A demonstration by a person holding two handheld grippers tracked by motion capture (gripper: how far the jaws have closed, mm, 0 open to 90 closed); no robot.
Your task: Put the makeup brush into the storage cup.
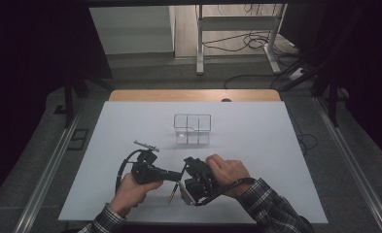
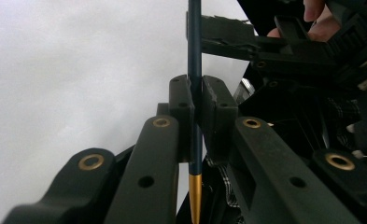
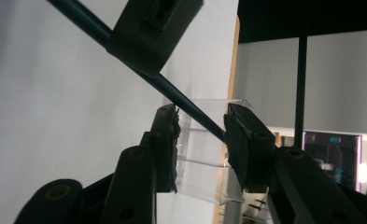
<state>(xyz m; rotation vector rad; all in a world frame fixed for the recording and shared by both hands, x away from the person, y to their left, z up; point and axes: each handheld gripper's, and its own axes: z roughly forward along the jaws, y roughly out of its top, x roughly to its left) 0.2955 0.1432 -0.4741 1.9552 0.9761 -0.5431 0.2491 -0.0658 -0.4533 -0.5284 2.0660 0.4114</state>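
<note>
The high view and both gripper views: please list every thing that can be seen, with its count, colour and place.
Pen: one, dark blue with a gold tip, near the table's front edge, clamped between the left gripper's jaws.
Organizer box: one, clear plastic with compartments, at the table's middle, standing apart from the grippers.
Table: one, white top with a wooden far edge.
Metal stand: one, white, on the floor beyond the table.
Cables: several, black, on the floor.
Left gripper: one, black, shut on the pen.
Right gripper: one, black, jaws apart, the pen's end passing between them.
Hands: two, plaid sleeves, at the bottom of the high view.
</note>
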